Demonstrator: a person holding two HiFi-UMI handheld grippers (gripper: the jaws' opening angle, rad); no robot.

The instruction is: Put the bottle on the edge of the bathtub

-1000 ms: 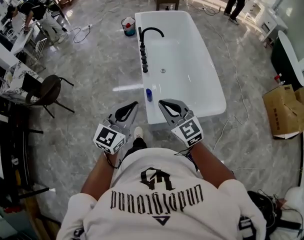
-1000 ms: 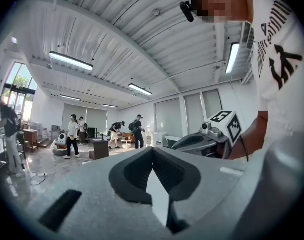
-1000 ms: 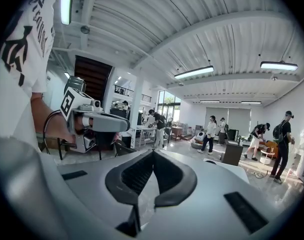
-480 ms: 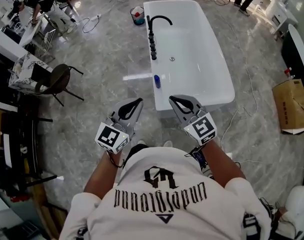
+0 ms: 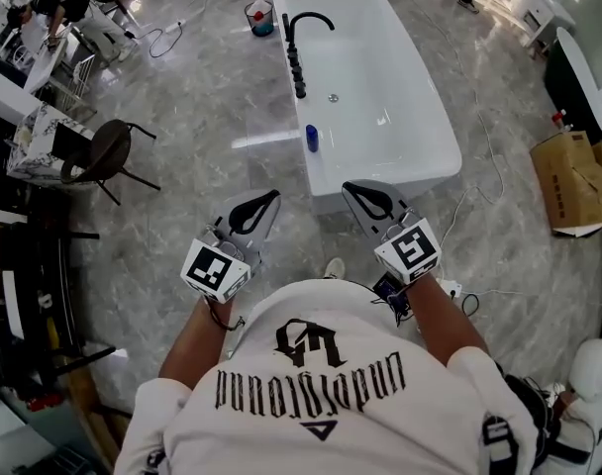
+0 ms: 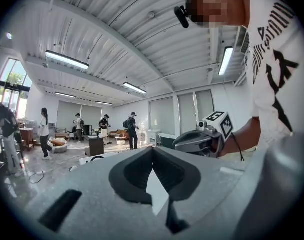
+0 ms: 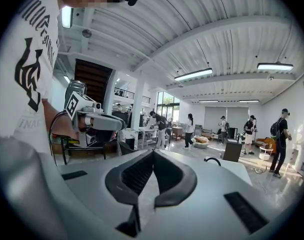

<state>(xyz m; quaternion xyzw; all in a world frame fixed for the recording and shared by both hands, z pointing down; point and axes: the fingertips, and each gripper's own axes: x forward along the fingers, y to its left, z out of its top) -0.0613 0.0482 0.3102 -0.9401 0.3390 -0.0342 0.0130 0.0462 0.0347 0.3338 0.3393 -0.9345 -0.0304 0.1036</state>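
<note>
A small blue bottle [image 5: 311, 139] stands upright on the left rim of the white bathtub [image 5: 420, 137], near the tub's near end. Both grippers hang in front of that end, apart from the bottle. My left gripper [image 5: 266, 198] is shut with nothing in it, and its jaws meet at the tip in the left gripper view [image 6: 152, 150]. My right gripper [image 5: 352, 188] is also shut and empty [image 7: 153, 153]. Each gripper view looks level across the room and shows the other gripper beside it, not the bottle.
A black faucet [image 5: 306, 23] with a row of knobs rises from the tub's left rim. A bucket [image 5: 258, 15] stands on the floor beyond it. A dark chair [image 5: 103, 161] is at the left, a cardboard box [image 5: 570, 181] at the right. Cables trail over the marble floor.
The view has shifted, so the tub sits higher in the frame. The two grippers have spread further apart. The bottle stays on the rim.
</note>
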